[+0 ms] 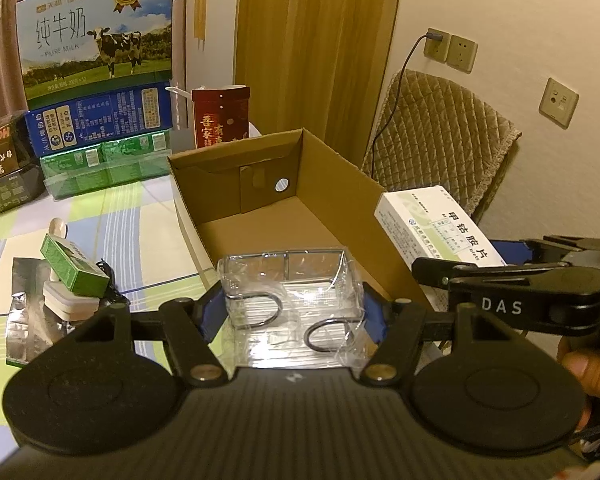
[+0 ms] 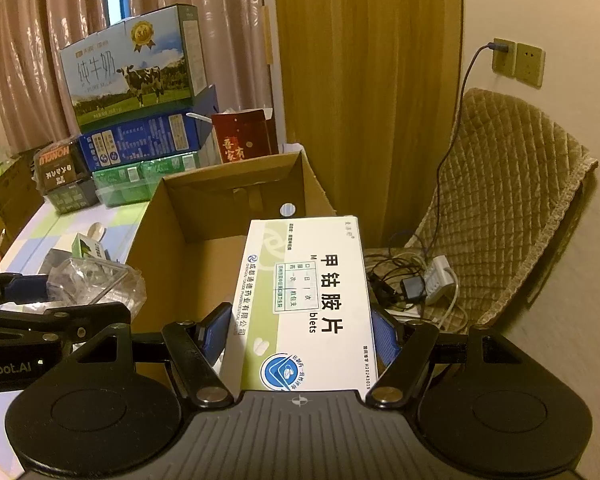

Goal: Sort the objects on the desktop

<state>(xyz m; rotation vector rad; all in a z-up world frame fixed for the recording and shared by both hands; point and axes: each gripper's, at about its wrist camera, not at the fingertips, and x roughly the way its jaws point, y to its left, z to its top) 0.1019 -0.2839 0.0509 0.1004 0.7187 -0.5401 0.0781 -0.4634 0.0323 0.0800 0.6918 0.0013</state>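
My left gripper (image 1: 292, 312) is shut on a clear plastic-wrapped wire rack (image 1: 290, 300), held at the near rim of the open cardboard box (image 1: 332, 184). My right gripper (image 2: 300, 336) is shut on a white and green medicine box (image 2: 304, 304), held above the near right part of the same cardboard box (image 2: 172, 236). In the left wrist view the medicine box (image 1: 436, 224) shows at the right, above the other gripper's black finger. From the right wrist view the wrapped rack (image 2: 96, 280) appears at the left. The cardboard box's floor looks bare.
On the checked tablecloth (image 1: 100, 208) left of the box lie a small green carton (image 1: 72, 266), a white charger (image 1: 70, 300) and a foil pack (image 1: 28, 312). Stacked milk cartons (image 1: 96, 40) and a red box (image 1: 220, 118) stand behind. A padded chair (image 2: 512, 208) with cables is at the right.
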